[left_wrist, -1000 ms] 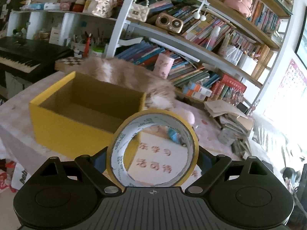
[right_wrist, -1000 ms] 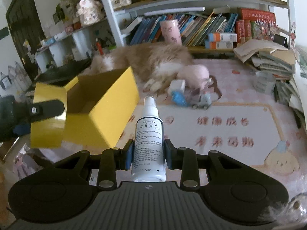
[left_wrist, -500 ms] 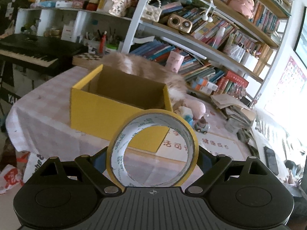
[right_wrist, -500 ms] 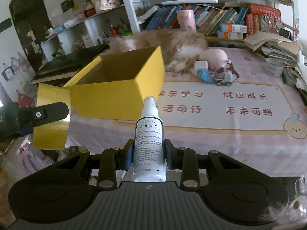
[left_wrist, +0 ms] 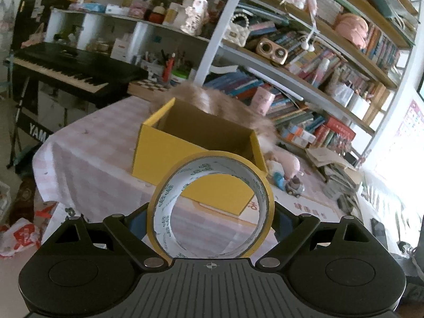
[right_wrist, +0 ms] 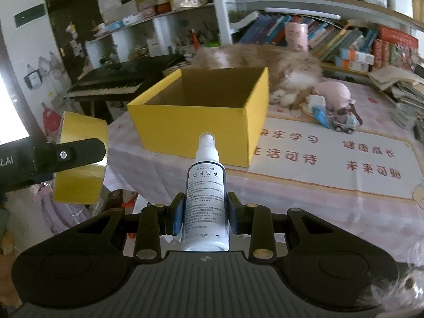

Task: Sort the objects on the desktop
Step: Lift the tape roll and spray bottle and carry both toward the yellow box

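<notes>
Fluffy cat (right_wrist: 265, 58) lies touching yellow box's (right_wrist: 190, 129) far wall.

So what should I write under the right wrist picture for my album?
Right gripper holding a spray bottle before an open yellow box, tape roll alongside.

Worktop (right_wrist: 164, 156) covered by a pink checked cloth, lying ahead of and below both hand-held grippers. Directly on it: an open yellow cardboard box (right_wrist: 196, 122), straight ahead of the right hand-held gripper (right_wrist: 204, 212), standing partly on a printed mat (right_wrist: 331, 169) with red characters that extends to that gripper's right. Beyond the box lies a long-haired cat (right_wrist: 265, 58), just beside its far wall. Right of the box, near the cat's paws: a pink plush toy (right_wrist: 334, 92), a small white-and-blue item (right_wrist: 319, 110) and a toy truck (right_wrist: 344, 124), clustered close together.
</notes>
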Available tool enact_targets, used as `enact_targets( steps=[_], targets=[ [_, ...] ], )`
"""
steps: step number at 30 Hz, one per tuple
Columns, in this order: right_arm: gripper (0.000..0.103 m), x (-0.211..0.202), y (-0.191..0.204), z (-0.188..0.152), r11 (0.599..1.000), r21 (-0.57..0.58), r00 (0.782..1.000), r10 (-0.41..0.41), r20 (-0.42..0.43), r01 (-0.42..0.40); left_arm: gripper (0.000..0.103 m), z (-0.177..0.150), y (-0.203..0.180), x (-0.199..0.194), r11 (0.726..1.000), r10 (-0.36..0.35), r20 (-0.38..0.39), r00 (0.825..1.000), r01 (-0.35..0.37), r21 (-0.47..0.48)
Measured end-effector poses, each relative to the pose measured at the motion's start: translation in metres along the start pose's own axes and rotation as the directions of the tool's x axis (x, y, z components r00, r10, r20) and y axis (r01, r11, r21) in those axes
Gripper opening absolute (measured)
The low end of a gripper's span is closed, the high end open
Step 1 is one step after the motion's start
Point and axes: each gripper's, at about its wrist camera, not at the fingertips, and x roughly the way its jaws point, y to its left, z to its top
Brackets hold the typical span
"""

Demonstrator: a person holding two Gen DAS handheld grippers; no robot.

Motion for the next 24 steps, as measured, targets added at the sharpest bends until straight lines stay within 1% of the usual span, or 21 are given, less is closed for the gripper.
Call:
enact_targets(
  steps=[10,17,24],
  targets=[
    [0.03,0.008,0.014,0.007,0.998,-0.055,1.0,0.027,-0.009,-0.028,0.092,0.005,0.009,-0.002,1.0,0.014,0.023,1.0,-0.014,-0.01],
    [0.03,0.011,0.013,0.007,0.998,-0.057,0.999,0.031,-0.014,-0.032,0.092,0.008,0.003,0.009,1.0,-0.004,-0.007,1.0,0.004,0.022],
    [0.03,0.019,0.008,0.015,0.998,-0.053,0.999,0.042,-0.012,-0.042,0.092,0.017,0.0,0.017,0.999,0.009,0.007,1.0,-0.01,0.046]
  ],
)
